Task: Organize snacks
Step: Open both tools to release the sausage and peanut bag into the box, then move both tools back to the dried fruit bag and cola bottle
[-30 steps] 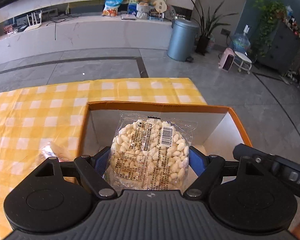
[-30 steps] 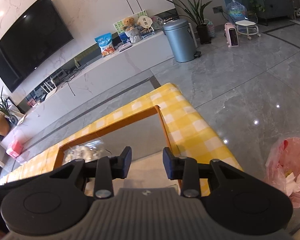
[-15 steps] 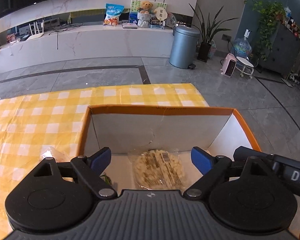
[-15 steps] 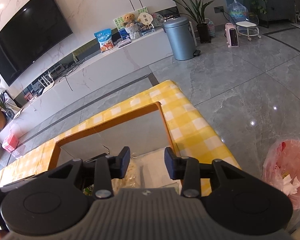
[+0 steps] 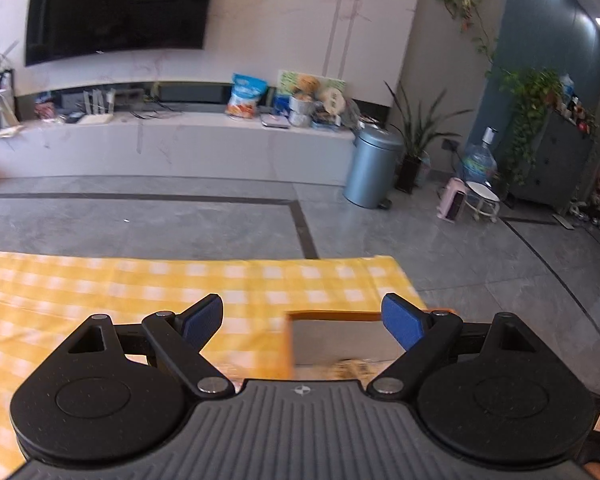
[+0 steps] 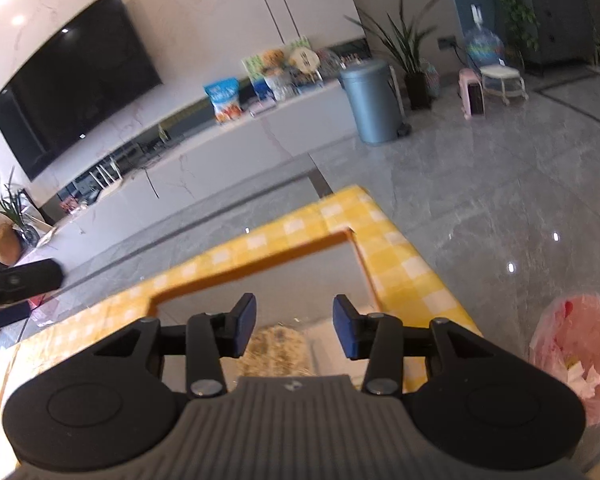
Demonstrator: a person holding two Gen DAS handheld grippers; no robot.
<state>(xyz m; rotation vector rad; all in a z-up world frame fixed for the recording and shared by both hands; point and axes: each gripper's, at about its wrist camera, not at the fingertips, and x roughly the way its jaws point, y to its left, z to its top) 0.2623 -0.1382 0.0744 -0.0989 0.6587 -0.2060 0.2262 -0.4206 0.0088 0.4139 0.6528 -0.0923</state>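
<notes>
Step in hand: sitting between placements, judging by one snack packet (image 6: 278, 350) already lying inside the orange-rimmed box (image 6: 260, 266) and neither pair of tongs carrying anything.
Next move: calling for a fresh packet from the checked surface (image 5: 100, 280) outside the box; needing a swing away from the box, a lowering over the packet, and a squeeze across its soft middle without crushing the contents.
Surface: spreading yellow-and-white checks under both views, with the box standing at its far right corner, near the edge above the grey floor (image 6: 500, 200).
Box: showing pale inner walls and an orange rim; left wall running just right of centre in the left view (image 5: 288, 344).
Packet: lying flat on the box floor, peeking just past the body of each tool (image 5: 352, 368); contents looking like pale nuts or seeds, though blurred, so possibly something else.
Left tongs (image 5: 302, 322): hovering high, tilted toward the room, straddling the box's left wall; blue pads (image 5: 204, 320) spread wide, released, gripping nothing.
Right tongs (image 6: 294, 330): hanging over the box interior, pointing down and forward, packet directly below the gap; pads (image 6: 346, 332) parted, released, touching nothing.
Other snacks: hiding out of both views, if any remain.
</notes>
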